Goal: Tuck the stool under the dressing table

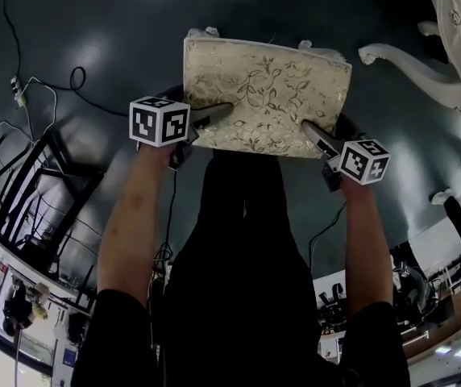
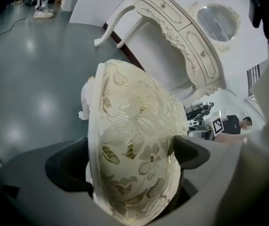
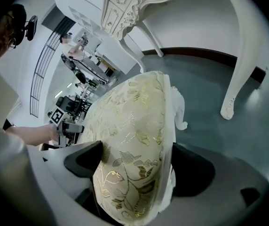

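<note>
Nearest, the left gripper (image 1: pixel 217 113) and right gripper (image 1: pixel 311 130) each have their jaws spread wide, with the near edge of the stool (image 1: pixel 267 95) between them. Seat up, the stool stands on the dark floor (image 1: pixel 93 22). Just beyond its far right corner is the white dressing table (image 1: pixel 456 55), with the stool not yet under it.

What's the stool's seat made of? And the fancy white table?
The stool's seat looks like padded woven fabric, cream with shiny gold leaves and flowers; it bulges softly. The dressing table looks like carved wood painted white, judging by its curly trim, though it might be moulded plastic.
</note>
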Tool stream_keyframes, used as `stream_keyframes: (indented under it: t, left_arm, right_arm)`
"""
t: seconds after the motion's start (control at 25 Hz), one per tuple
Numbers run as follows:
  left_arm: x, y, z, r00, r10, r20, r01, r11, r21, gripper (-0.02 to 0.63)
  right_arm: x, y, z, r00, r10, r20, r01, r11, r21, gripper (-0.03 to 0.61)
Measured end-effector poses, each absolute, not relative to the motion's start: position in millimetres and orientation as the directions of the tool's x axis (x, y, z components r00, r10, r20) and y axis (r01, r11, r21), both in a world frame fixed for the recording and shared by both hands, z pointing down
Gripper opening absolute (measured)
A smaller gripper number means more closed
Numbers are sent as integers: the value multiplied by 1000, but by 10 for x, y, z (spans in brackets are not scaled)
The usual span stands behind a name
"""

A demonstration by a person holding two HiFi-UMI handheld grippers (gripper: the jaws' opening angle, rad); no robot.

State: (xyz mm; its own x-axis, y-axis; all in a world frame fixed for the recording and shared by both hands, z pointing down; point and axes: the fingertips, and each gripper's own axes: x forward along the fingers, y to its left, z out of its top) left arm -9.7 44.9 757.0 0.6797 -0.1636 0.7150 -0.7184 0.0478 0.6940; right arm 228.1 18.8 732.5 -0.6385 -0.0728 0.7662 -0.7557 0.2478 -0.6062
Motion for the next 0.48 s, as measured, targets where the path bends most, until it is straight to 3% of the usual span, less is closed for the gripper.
stream_keyframes:
  t: [0.48]
  left_arm:
    - [-79,419,7530,621,-127,773,-779,3,627,565]
  right_arm:
    - [2229,215,7339,-619,1,785,-770,196,-608,443]
